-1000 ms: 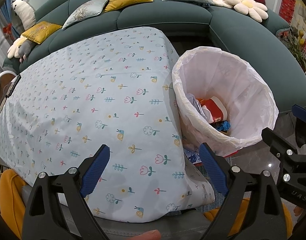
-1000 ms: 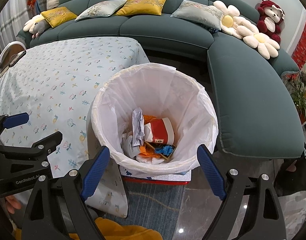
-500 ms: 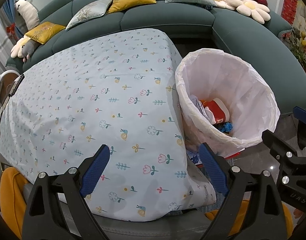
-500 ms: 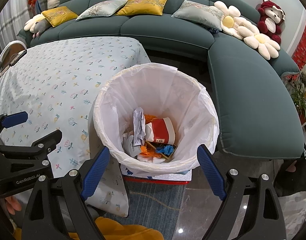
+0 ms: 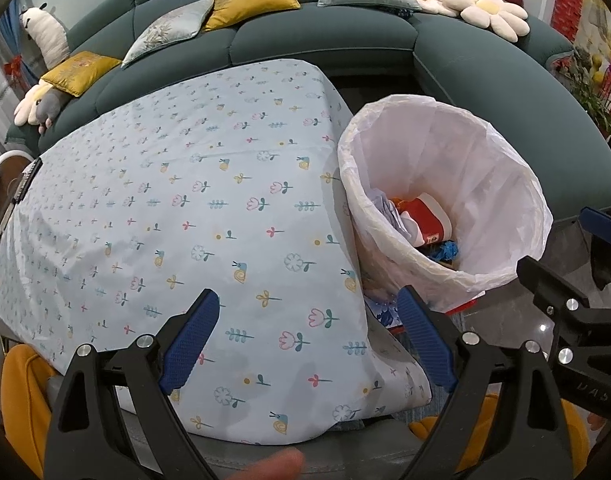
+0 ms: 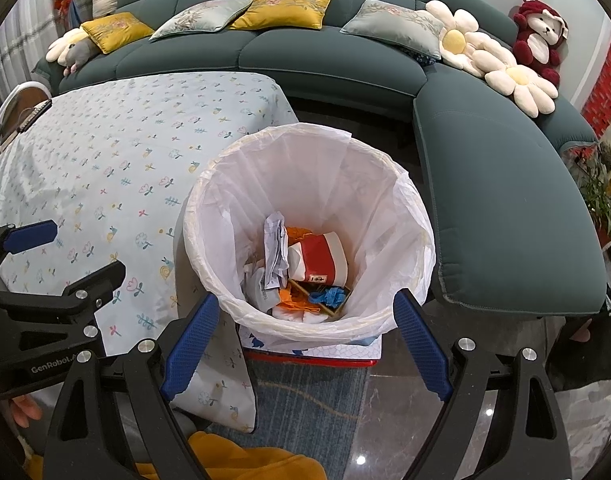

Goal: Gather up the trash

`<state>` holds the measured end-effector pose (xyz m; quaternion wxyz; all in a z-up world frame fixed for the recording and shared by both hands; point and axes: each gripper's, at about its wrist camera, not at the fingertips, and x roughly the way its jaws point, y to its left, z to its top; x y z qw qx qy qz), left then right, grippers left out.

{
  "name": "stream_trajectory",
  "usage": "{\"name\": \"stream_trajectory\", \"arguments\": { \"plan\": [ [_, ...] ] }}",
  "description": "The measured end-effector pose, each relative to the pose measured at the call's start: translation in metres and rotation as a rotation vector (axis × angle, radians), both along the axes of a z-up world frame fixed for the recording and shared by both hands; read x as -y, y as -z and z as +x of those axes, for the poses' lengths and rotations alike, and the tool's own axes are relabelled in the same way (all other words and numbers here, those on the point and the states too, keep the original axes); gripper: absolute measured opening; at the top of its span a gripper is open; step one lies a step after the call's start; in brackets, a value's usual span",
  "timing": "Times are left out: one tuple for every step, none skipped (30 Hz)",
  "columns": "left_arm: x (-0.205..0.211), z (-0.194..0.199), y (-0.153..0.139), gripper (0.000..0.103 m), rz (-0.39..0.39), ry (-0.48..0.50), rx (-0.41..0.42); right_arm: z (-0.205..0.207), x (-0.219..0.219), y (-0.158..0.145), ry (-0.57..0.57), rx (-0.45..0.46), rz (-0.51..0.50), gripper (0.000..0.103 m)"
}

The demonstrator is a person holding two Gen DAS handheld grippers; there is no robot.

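A bin lined with a white bag [image 6: 385, 184] [image 5: 505, 168] stands beside the table. Inside lie a red and white paper cup [image 6: 319, 258] [image 5: 429, 220], crumpled paper [image 6: 275, 250], orange scraps and a blue wrapper [image 6: 329, 296]. My right gripper [image 6: 305, 344] is open and empty, just in front of the bin's near rim. My left gripper [image 5: 309, 344] is open and empty over the table's near edge, left of the bin. The flowered tablecloth [image 5: 165, 200] [image 6: 105, 168] carries no trash that I can see.
A curved green sofa [image 6: 485, 152] with cushions, flower pillows and a red teddy bear [image 6: 539, 36] runs behind and to the right. The bin stands on a red-edged box [image 6: 313, 354] on a blue rug. A yellow cloth [image 6: 245, 464] lies below the grippers. A remote [image 5: 25, 180] lies at the table's left edge.
Both grippers stay open and empty. The left view has drifted slightly back and up, so the table and bin sit a little lower. The right view is almost unchanged.
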<state>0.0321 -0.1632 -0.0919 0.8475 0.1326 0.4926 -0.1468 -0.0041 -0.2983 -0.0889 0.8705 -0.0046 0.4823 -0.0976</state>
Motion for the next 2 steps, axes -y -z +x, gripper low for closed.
{"name": "stream_trajectory", "arguments": {
  "plan": [
    [-0.0002,0.0002,0.0006,0.086,0.0,0.0,-0.002,0.0,0.0,0.0,-0.001,-0.001,0.0,0.085],
    [-0.0004,0.0005,0.0011,0.086,0.001,-0.002,-0.005,-0.0004,-0.0001,0.0,-0.001,-0.001,-0.002,0.085]
  ]
}}
